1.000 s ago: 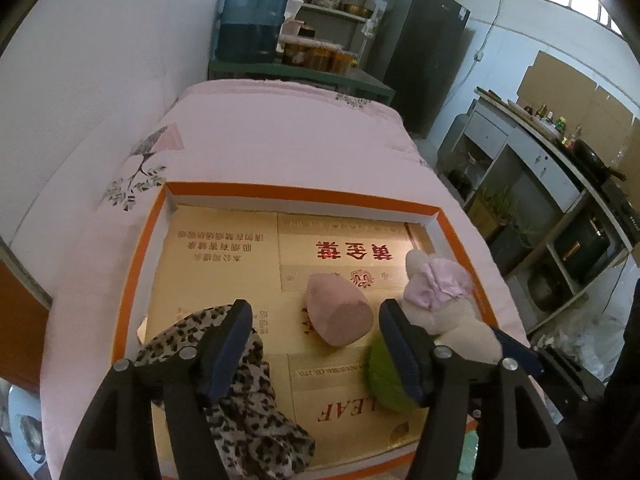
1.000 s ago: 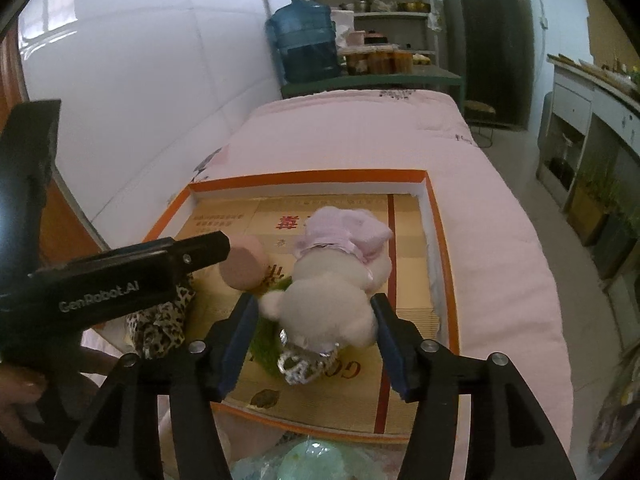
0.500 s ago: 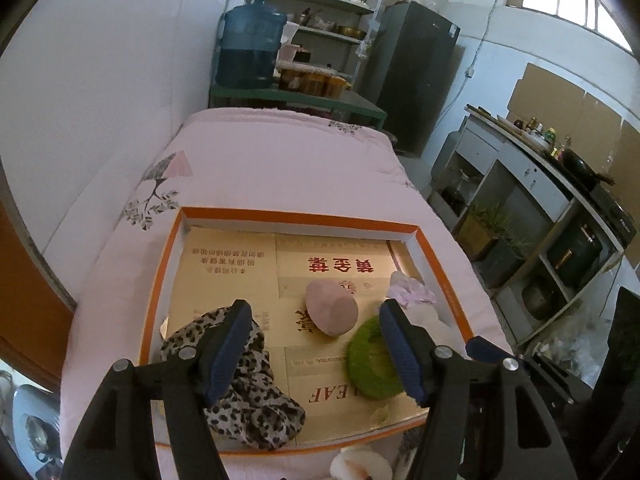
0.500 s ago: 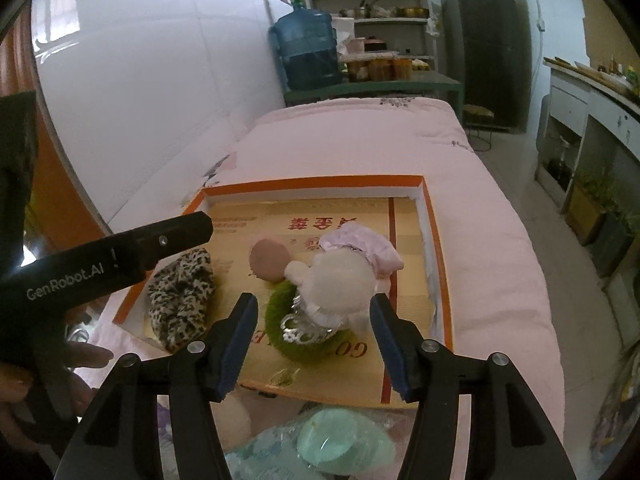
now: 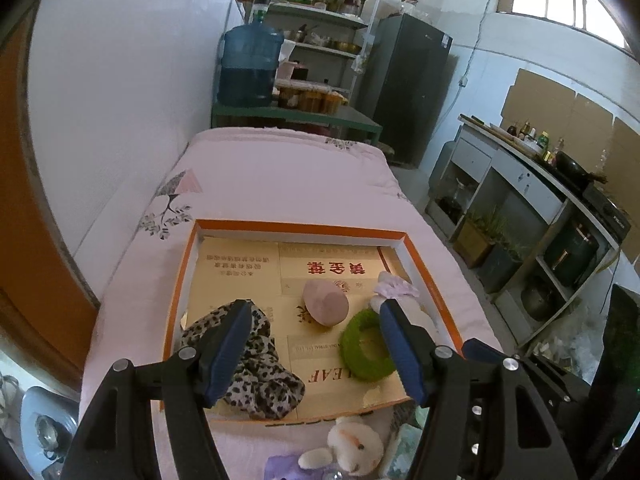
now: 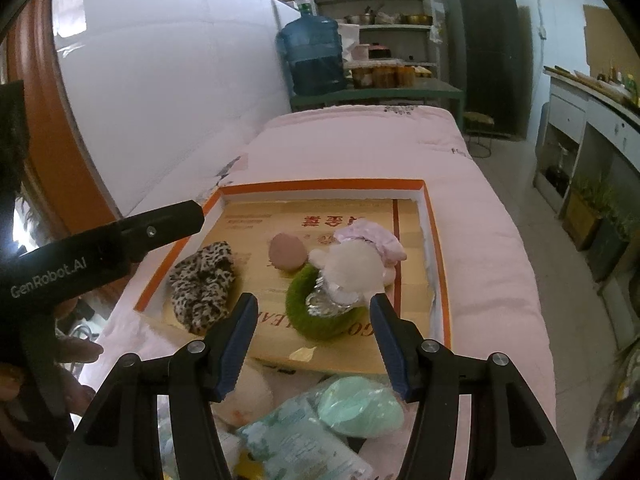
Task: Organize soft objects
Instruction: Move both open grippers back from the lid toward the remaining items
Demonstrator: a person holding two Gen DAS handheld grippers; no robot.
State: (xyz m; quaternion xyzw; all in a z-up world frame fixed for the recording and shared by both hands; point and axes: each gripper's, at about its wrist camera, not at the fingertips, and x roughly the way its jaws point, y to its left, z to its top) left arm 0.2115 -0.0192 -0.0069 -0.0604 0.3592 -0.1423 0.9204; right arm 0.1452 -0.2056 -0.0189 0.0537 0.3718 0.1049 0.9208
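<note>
Four soft things already sit in the tray (image 6: pixel 434 240), the white bunny (image 5: pixel 354 446) and more wait by its near edge, and both the left gripper (image 5: pixel 316 350) and right gripper (image 6: pixel 312 342) have fingers apart, holding nothing.

Blue water jug (image 5: pixel 249 67), dark fridge (image 5: pixel 404 88), shelves (image 5: pixel 320 12)

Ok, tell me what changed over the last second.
Both grippers, left gripper and right gripper, pulled back and up from the orange-rimmed box; both are open and empty. The leopard cloth, pink ball, green ring and white plush stayed where they were in the box.
</note>
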